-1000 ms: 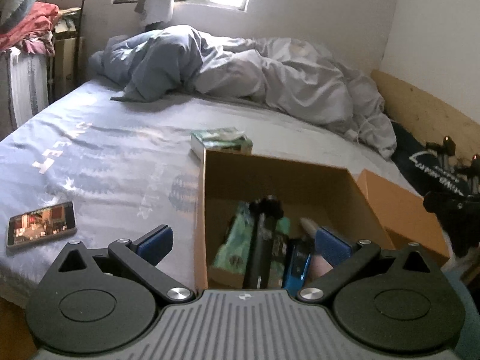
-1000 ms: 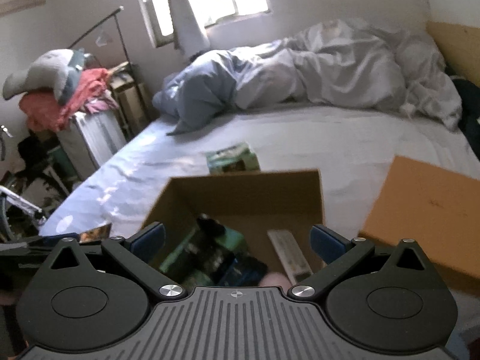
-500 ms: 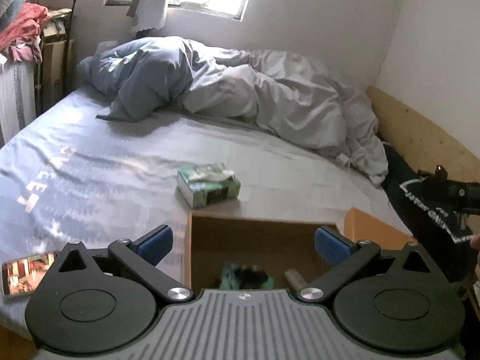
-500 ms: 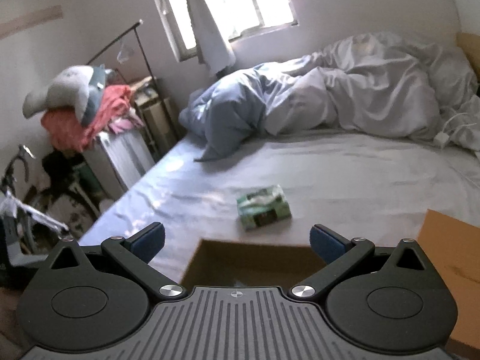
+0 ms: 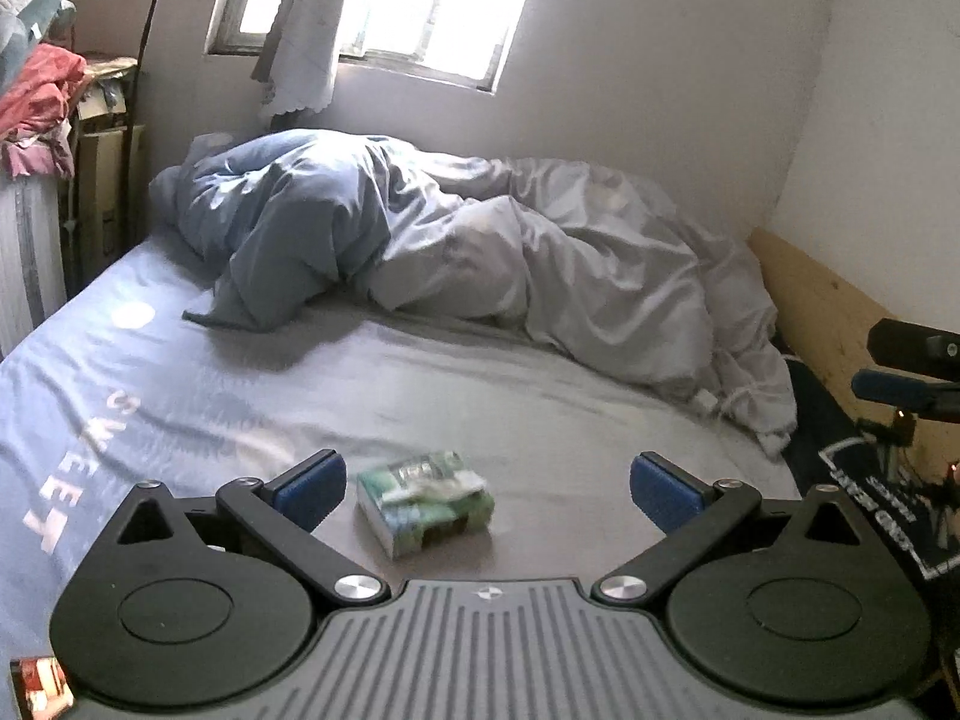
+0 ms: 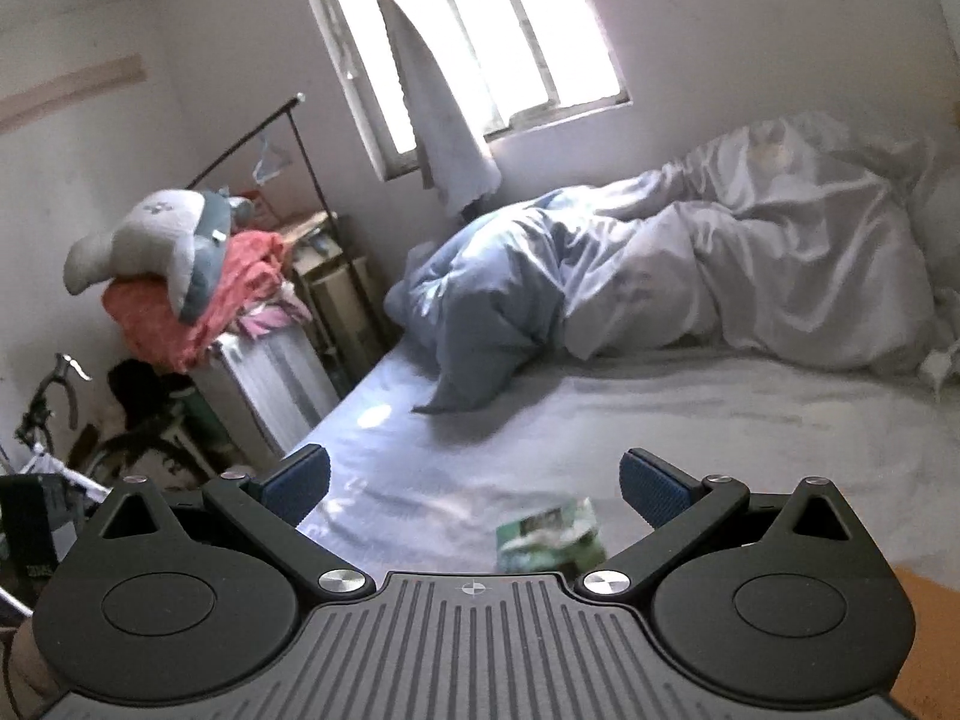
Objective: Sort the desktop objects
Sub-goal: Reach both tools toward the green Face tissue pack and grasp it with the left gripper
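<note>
A green and white tissue pack (image 5: pixel 427 501) lies on the grey-blue bed sheet (image 5: pixel 180 384). My left gripper (image 5: pixel 487 489) is open and empty, raised above the bed with the pack between its fingers in view. The pack shows in the right wrist view (image 6: pixel 549 537) too, low between the open, empty fingers of my right gripper (image 6: pixel 474 489). A phone (image 5: pixel 36 681) with a lit screen peeks in at the bottom left of the left wrist view. An orange box lid (image 6: pixel 927 642) edge shows at the right. The cardboard box is out of view.
A rumpled grey and blue duvet (image 5: pixel 456 252) fills the far half of the bed. A wooden bed frame (image 5: pixel 834 324) runs along the right wall. A radiator (image 6: pixel 264 384) piled with clothes and a plush toy (image 6: pixel 162 240) stands left of the bed, with a bicycle (image 6: pixel 54 438) beyond.
Both grippers have risen and tilted up. The cardboard box and its contents have dropped out of both views. The tissue pack has slid down toward the bottom of each view.
</note>
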Motion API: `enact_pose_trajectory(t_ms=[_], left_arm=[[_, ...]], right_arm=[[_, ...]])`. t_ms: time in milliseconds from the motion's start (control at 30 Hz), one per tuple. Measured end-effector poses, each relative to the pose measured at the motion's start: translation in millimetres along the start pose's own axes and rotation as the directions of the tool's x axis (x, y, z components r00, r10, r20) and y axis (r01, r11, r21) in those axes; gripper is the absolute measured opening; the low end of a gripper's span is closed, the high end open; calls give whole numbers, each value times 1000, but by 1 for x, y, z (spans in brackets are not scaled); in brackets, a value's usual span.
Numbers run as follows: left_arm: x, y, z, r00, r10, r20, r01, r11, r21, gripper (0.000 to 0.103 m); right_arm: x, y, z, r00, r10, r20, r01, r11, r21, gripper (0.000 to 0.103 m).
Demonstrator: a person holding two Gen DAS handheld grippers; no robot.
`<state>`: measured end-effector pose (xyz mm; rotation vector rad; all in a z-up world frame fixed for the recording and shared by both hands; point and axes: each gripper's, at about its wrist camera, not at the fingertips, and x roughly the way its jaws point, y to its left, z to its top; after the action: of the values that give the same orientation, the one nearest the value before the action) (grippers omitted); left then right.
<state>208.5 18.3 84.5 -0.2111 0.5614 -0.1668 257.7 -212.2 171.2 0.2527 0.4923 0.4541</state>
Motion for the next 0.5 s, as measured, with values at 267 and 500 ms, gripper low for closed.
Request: enact_pose_trajectory(t_ms=[267, 500], left_arm=[[76, 23, 4, 999, 40, -24, -41, 999, -31, 103], [138, 50, -7, 990, 47, -131, -57, 996, -73, 103]], right_arm=[[85, -22, 12, 999, 2, -37, -4, 999, -47, 103], [190, -53, -11, 977, -25, -210, 5, 996, -94, 103]])
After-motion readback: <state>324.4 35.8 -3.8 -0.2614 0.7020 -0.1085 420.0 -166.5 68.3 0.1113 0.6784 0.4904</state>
